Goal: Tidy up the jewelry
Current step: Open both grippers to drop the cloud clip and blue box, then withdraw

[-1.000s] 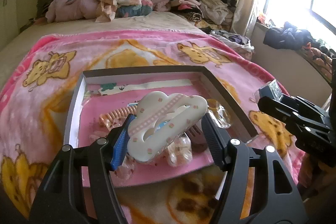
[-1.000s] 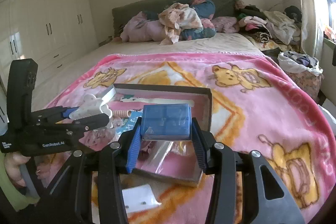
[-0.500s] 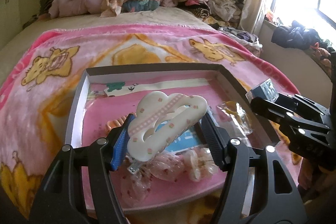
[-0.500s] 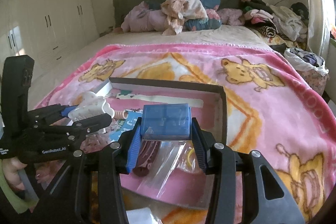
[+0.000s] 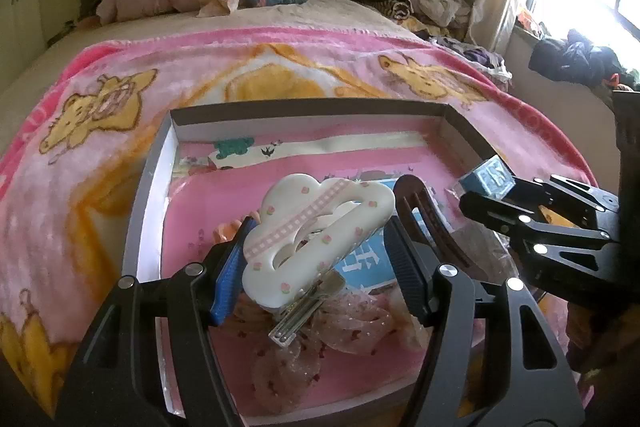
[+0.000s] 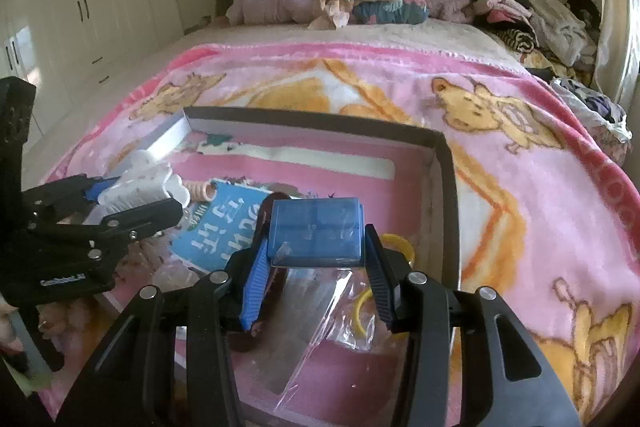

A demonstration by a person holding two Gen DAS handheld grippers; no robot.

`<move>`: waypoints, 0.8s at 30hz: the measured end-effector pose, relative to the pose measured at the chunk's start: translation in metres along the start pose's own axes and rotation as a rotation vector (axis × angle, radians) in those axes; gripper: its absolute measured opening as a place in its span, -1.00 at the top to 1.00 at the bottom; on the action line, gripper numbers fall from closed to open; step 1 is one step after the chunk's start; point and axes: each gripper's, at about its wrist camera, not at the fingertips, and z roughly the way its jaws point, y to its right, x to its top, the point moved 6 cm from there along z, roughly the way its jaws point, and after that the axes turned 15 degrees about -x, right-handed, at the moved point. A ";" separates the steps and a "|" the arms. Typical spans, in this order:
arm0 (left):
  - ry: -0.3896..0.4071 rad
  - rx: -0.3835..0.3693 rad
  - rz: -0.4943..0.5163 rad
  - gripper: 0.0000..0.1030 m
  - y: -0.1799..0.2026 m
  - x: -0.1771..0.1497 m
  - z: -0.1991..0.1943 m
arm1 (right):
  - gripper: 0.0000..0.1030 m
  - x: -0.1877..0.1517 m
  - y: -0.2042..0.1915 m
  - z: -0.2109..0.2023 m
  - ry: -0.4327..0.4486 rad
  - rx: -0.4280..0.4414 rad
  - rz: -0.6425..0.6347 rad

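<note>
Far left, over the left half of the open box (image 5: 172,131) on the pink blanket (image 5: 280,51): left gripper (image 5: 316,259), jaws about half spread and clamped on a white cloud-shaped hair clip (image 5: 320,235), held above the box floor. Hard glossy plastic by the look, light, stiff, likely slippery against the pads; hollow cut-outs and a sprung metal clasp (image 5: 304,311) hanging below, so probably brittle under hard squeezing. Best taken across the solid outer lobes as now, never by the clasp.

Beneath and just right of it, on the box floor: soft dotted pouches (image 5: 352,315), a blue printed card (image 6: 216,227), a dark brown comb-like clip (image 5: 424,211), all loose and light.

Right half of the box: right gripper (image 6: 316,259), jaws fairly narrow and pressed on both sides of a small blue translucent case (image 6: 316,231), carried clear of the floor. Rigid, smooth-walled, light; contents not visible, so whether anything rattles inside cannot be told. Flat side walls give the surest hold; lid seam probably better kept level.

Below it, crinkly clear plastic bags (image 6: 320,339) and a yellow ring (image 6: 394,243): flimsy, likely to slide under anything set down.
</note>
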 end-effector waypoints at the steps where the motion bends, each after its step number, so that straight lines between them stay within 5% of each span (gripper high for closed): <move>1: -0.005 0.000 0.002 -0.08 0.000 -0.001 0.001 | 0.17 -0.001 0.000 0.002 -0.003 -0.002 -0.001; 18: -0.038 -0.012 0.021 -0.08 0.010 -0.002 0.014 | 0.16 -0.002 0.015 0.011 -0.023 -0.018 0.061; 24: -0.040 -0.009 0.014 -0.08 0.010 -0.003 0.015 | -0.02 -0.001 0.018 0.001 0.002 -0.020 0.071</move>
